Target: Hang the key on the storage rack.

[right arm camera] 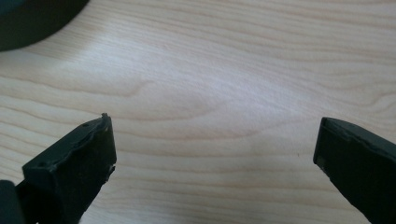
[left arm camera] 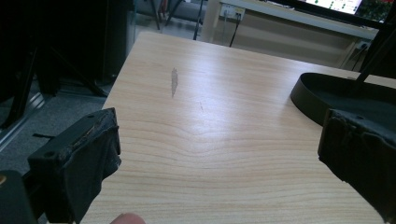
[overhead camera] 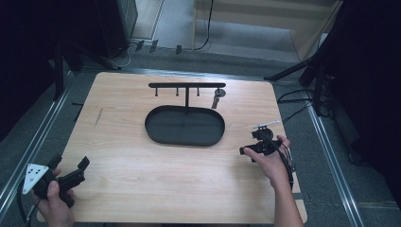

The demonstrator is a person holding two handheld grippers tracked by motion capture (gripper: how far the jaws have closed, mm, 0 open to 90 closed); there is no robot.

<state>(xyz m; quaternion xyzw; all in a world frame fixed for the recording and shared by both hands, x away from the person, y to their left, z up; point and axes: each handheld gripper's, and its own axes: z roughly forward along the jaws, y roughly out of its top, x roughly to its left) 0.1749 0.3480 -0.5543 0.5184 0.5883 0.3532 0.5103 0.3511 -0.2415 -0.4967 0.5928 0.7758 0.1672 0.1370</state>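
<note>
Your left gripper (overhead camera: pixel 71 171) sits at the near left corner of the table (overhead camera: pixel 123 175), held in your left hand (overhead camera: pixel 54 201). Its jaws stand wide apart with nothing between them. In the left gripper view, bare wood lies between the fingers (left arm camera: pixel 88 154), a grey smear (left arm camera: pixel 174 81) is ahead of them, and the black tray (left arm camera: pixel 317 91) sits just beyond the right-hand finger.

Your right gripper (overhead camera: pixel 257 144) rests near the table's right edge in your right hand (overhead camera: pixel 272 163). Its jaws are also spread wide and empty. In the right gripper view, only wood grain shows between the fingers (right arm camera: pixel 77 161), and a dark curve of the tray (right arm camera: pixel 32 18) lies ahead of the left-hand finger.

In the high view, the oval tray (overhead camera: pixel 184 141) lies between and beyond both grippers, apart from each. A rack (overhead camera: pixel 187 86) with small hooks rises from its far rim.
</note>
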